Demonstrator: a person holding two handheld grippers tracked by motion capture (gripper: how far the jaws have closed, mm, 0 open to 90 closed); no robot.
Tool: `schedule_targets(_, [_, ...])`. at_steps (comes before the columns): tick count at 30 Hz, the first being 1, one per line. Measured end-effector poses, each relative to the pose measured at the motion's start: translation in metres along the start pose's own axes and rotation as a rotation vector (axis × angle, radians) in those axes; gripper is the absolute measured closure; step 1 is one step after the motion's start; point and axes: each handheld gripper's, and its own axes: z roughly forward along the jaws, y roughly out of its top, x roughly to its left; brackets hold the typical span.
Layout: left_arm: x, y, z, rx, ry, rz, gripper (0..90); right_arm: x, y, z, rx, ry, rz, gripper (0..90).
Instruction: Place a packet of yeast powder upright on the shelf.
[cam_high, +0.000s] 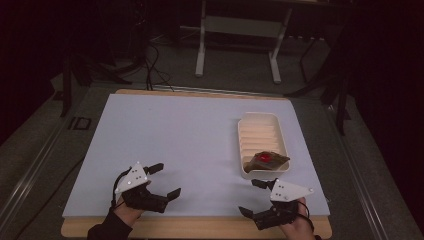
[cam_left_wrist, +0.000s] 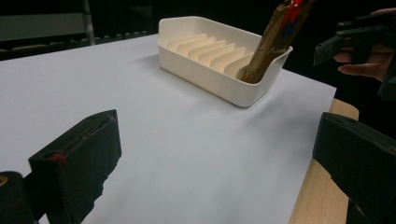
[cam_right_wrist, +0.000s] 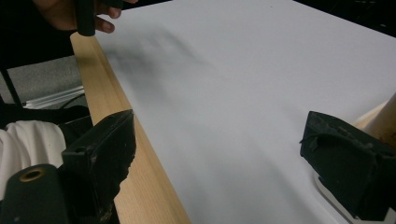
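Here we hold both tools low at the near edge of the table (cam_high: 90, 150), over the pale mat. Our left gripper (cam_high: 159, 180) has its jaws spread wide, nothing between them; the left gripper view confirms bare mat between the two black pads. Our right gripper (cam_high: 255, 197) is likewise spread wide and empty, sitting just beside the near end of the cream tray (cam_high: 245, 131). The thing nearest the work is a brown flat item with a red patch (cam_high: 266, 159), standing tilted in the nearest slot of that ribbed tray; in the left gripper view it leans up and out over the tray's near rim (cam_left_wrist: 268, 44). We cannot tell what it is exactly: a thin plate or board of some kind. The other slots look empty. Judging by this, we are either at the start of a reach for the item or at rest with it racked; we cannot tell which. If it is a pick, the right gripper is the closer one: it needs to rise, turn its jaws across the thin edge, and close on the upper part that clears the rim, without knocking the light tray along the mat.
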Motion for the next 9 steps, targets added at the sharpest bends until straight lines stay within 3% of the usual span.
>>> schedule_targets(9, [-0.0038, -0.0009, 0.0020, 0.007, -0.001, 0.022, 1.8, -0.0020, -0.0015, 0.0007, 0.004, 0.001, 0.006, 13.0])
